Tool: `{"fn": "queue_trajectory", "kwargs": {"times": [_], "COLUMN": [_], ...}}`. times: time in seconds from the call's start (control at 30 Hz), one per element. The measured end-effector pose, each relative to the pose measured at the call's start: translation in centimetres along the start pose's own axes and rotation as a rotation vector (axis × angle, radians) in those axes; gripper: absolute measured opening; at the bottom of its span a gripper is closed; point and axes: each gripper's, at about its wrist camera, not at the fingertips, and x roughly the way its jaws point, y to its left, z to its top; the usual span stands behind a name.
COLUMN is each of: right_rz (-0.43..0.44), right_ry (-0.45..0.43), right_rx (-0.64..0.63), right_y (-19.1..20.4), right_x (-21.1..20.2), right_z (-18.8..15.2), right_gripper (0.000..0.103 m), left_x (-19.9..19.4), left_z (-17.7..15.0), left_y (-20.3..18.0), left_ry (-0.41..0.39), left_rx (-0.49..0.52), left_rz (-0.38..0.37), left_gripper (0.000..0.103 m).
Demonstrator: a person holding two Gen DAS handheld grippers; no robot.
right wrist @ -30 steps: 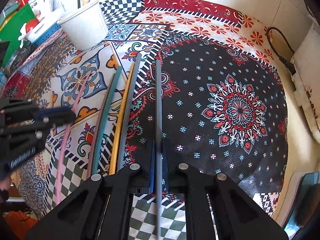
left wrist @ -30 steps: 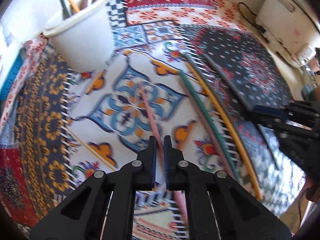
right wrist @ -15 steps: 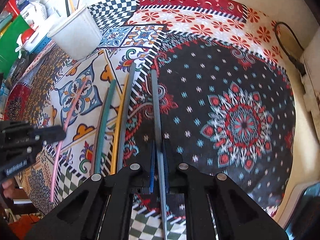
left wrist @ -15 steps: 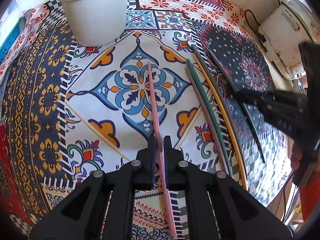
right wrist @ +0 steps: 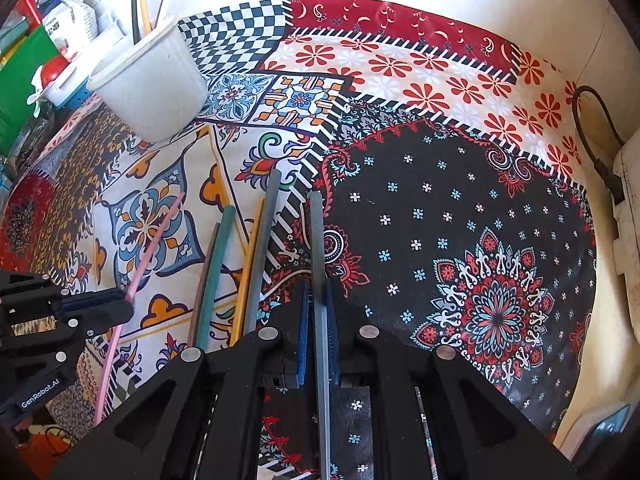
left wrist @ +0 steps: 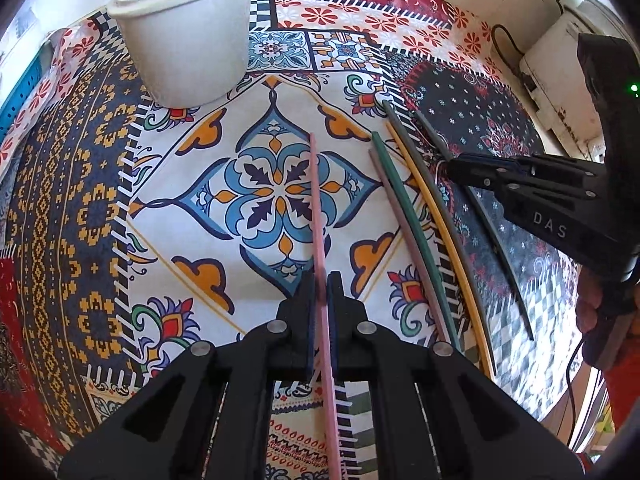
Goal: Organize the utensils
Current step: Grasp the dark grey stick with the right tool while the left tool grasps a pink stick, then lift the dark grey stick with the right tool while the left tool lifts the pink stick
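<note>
Both grippers are clamped on long thin sticks right now: the left gripper [left wrist: 320, 292] has its jaws pinched narrow on the pink stick [left wrist: 316, 200], and the right gripper [right wrist: 317, 304] is pinched the same way on a grey stick [right wrist: 316, 240].

My worry is that these things are slim, smooth and really long, held near one end, so they'll probably swing or twist in the pads once tipped up. The free ends could easily knock the cup [left wrist: 188, 36] rim at the upper left of the left view, and it looks like light plastic already stuffed with sticks.

The other sticks, green [left wrist: 404, 216], yellow [left wrist: 436, 216] and a dark one [left wrist: 424, 168], lie bunched right of centre on a busy patterned cloth [left wrist: 80, 200].
</note>
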Motion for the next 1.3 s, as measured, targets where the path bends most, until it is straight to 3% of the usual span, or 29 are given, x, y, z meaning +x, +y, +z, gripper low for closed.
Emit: {"fn": "queue_trajectory", "kwargs": {"times": [0.13,0.27,0.53,0.9,1.3], "right_rz": [-0.004,0.012,0.044,0.023,0.019], "right_ry": [0.002,-0.001,-0.13,-0.304,-0.429], "right_rx": [-0.007,0.034,0.099,0.111,0.114], "right_y": [0.0,-0.6,-2.2,-2.6,-2.1], "right_x": [0.3,-0.1,-5.1,-11.8,-16.6], "right_z": [0.5,0.1,0.3,0.0,0.1], "right_gripper": [0.006,0.006,0.006,0.006,0.006], "left_x": [0.1,0.0,-4.2,-10.4,-14.5], "left_z": [0.3,0.7,1.6,3.0,3.7], "left_y": [-0.2,0.4,0.7,0.9,0.2], "left_ry": [0.001,0.013,-0.113,-0.274,-0.387], "left_rx": [0.016,-0.031,-0.042,-0.049,-0.027], "left_rz": [0.009,-0.005,-0.009,-0.016,-0.017], "left_gripper": [0.005,0.004,0.004,0.003,0.003]}}
